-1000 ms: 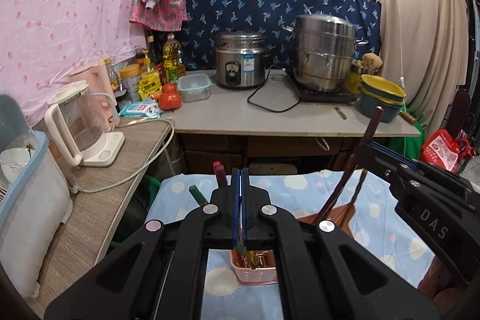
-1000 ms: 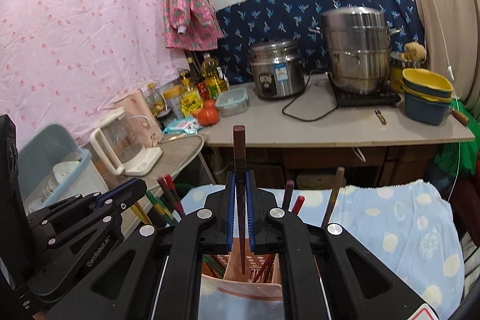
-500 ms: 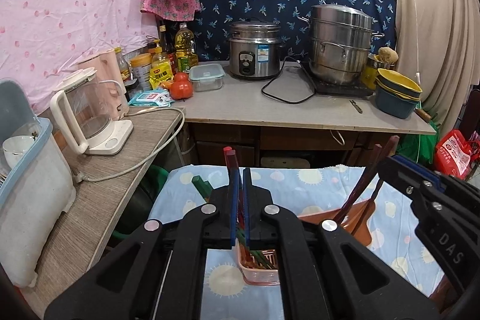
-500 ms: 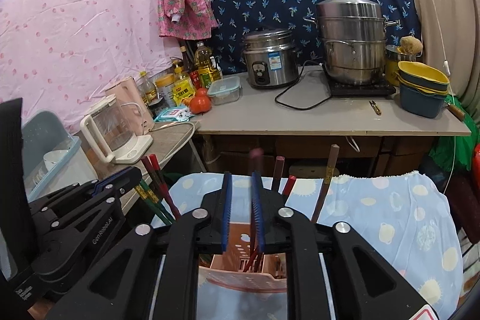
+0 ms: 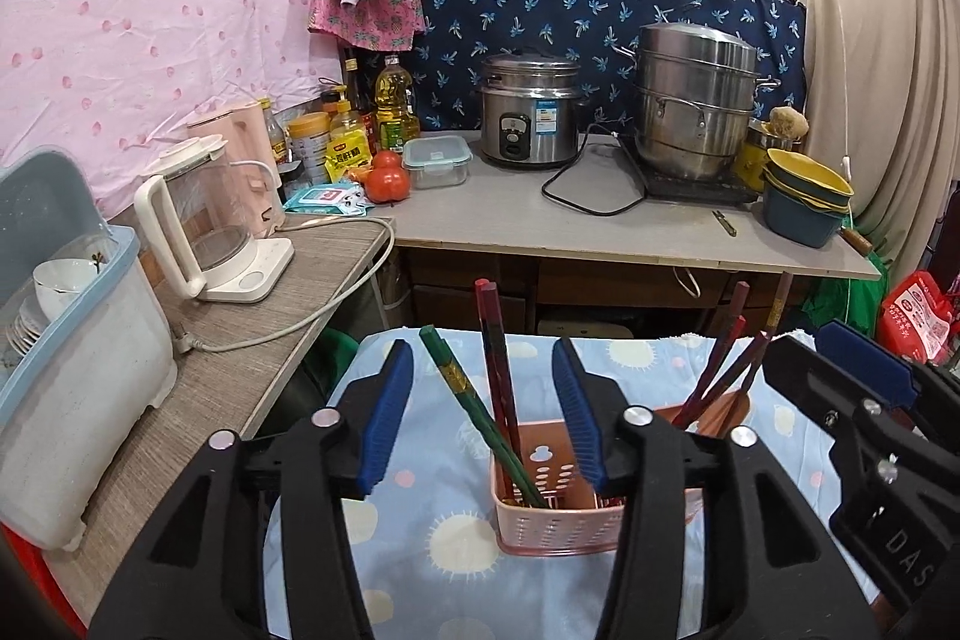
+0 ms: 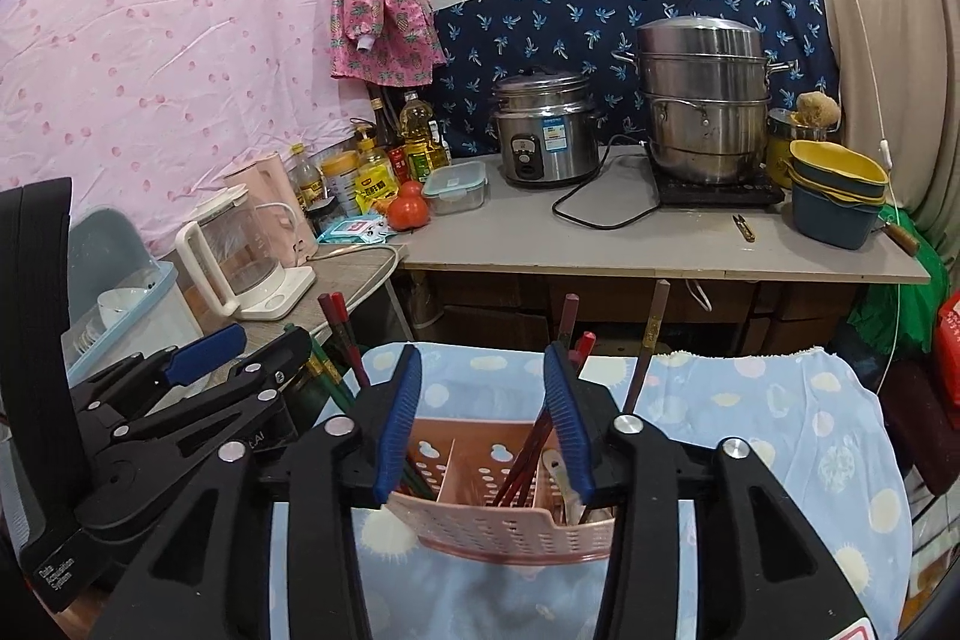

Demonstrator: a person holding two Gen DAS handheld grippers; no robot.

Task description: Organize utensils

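Note:
A pink slotted utensil basket stands on the blue sun-print tablecloth. My left gripper hovers over its left end with the jaws opening. A pair of red chopsticks and green chopsticks stand in the basket between the pads, touched by neither. My right gripper is over the basket's right part, its jaws opening too. Dark red chopsticks lean in the compartment beside its right pad, free of it. Each gripper shows in the other's view: right gripper, left gripper.
At the left, a side counter holds a glass kettle and a white dish bin. Behind the table, a grey counter carries a rice cooker, a steamer pot, stacked bowls and bottles.
Both grippers have gone from shut to open. The left let go of the red chopsticks and the right let go of a dark red chopstick; all now stand in the basket.

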